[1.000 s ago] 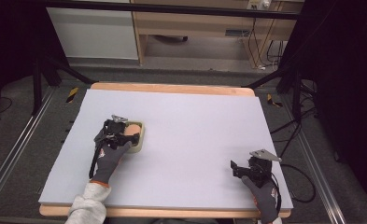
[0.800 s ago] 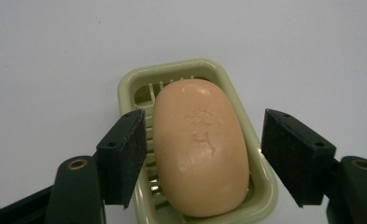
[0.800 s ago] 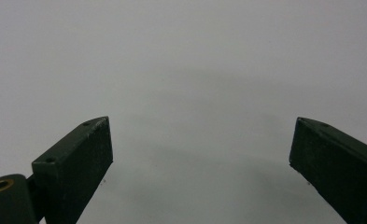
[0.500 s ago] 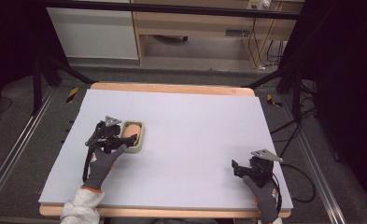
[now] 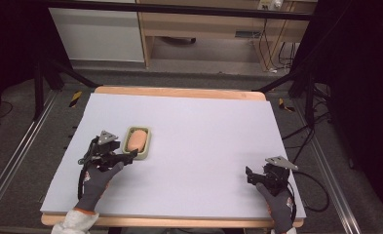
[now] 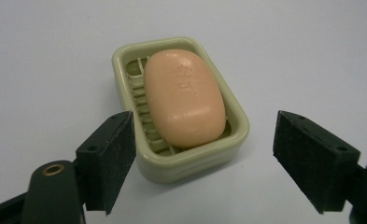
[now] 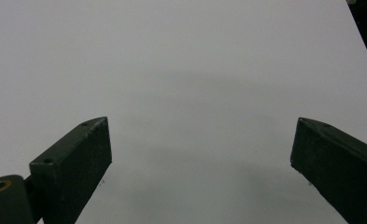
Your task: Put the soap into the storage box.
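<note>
We see a peach soap bar (image 6: pixel 185 97) lying in a pale green soap dish (image 6: pixel 189 160), which sits on the left half of the white surface (image 5: pixel 203 126), well in from every edge. Our left tongs (image 5: pixel 115 159) rest just beside the dish's near end, spread wide, with the dish's near end between the two jaws and neither jaw touching it. Beyond the dish the surface lies bare toward its far wooden edge (image 5: pixel 179 92). Far to the dish's right, near the front right corner, our right tongs (image 5: pixel 251 174) sit parted wide over bare white, gripping nothing.
</note>
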`<state>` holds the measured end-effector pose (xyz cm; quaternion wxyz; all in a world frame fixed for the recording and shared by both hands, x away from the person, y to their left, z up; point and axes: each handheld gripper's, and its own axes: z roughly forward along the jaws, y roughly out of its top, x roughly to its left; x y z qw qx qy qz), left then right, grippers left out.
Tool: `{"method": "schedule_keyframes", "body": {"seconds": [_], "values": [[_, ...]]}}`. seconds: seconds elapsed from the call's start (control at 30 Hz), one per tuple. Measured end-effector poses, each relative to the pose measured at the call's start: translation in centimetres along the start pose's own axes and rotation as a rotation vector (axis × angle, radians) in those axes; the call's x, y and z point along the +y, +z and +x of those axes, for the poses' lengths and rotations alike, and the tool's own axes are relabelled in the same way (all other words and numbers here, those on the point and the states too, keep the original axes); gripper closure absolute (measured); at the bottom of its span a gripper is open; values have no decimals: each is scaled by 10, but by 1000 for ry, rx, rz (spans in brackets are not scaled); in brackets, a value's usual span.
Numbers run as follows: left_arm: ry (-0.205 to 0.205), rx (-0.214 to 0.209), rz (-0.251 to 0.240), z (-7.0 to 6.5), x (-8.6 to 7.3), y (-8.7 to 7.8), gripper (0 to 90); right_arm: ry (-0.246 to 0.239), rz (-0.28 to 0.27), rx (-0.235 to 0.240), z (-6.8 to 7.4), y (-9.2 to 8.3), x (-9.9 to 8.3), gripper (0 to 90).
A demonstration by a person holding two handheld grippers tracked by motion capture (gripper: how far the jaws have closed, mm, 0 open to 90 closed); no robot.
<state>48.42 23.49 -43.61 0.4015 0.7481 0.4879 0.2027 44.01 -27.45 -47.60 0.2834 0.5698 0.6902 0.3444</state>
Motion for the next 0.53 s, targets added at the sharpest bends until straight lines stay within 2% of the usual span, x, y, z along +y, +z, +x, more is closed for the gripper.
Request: {"method": "schedule_keyframes", "body": {"seconds": [0.13,0.3,0.4,0.53], "values": [[9,0,-8,3,-9,-9,196,-15,4,-11,-1,0,0,55],[10,21,0,8,-20,-14,194,-14,8,-19,-3,-1,-1,53],[14,37,27,15,-36,-18,191,-10,10,-24,-5,-1,-1,53],[19,47,45,19,-45,-21,188,-12,12,-25,-5,-1,-1,53]]}}
